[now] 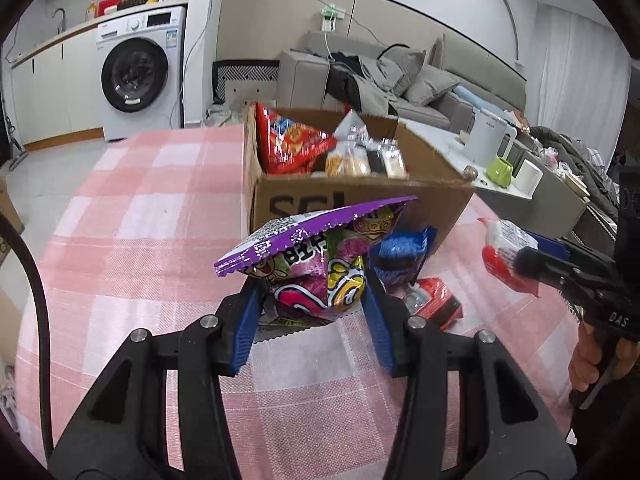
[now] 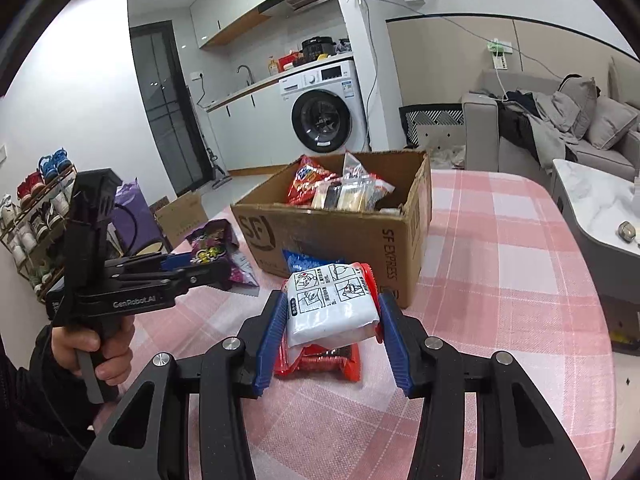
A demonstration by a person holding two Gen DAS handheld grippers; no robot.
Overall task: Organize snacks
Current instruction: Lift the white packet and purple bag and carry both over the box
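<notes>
My left gripper (image 1: pixel 314 292) is shut on a purple snack bag (image 1: pixel 316 264), held above the pink checked tablecloth (image 1: pixel 140 240) in front of the cardboard box (image 1: pixel 360 204). My right gripper (image 2: pixel 332 312) is shut on a white and red snack pack (image 2: pixel 332 308), also lifted above the table. The box (image 2: pixel 340 236) holds a red chip bag (image 2: pixel 308 184) and clear packs of biscuits (image 2: pixel 348 194). A blue packet (image 1: pixel 400 256) and a red wrapped packet (image 1: pixel 434 304) lie on the cloth by the box. The left gripper also shows in the right wrist view (image 2: pixel 208 264), the right gripper in the left wrist view (image 1: pixel 520 260).
A side table (image 1: pixel 532 200) with a white kettle (image 1: pixel 490 140), green object and white mug stands right of the table. A grey sofa (image 1: pixel 400 76) is behind the box. A washing machine (image 1: pixel 136 76) is far left. A shoe rack (image 2: pixel 36 216) stands at left.
</notes>
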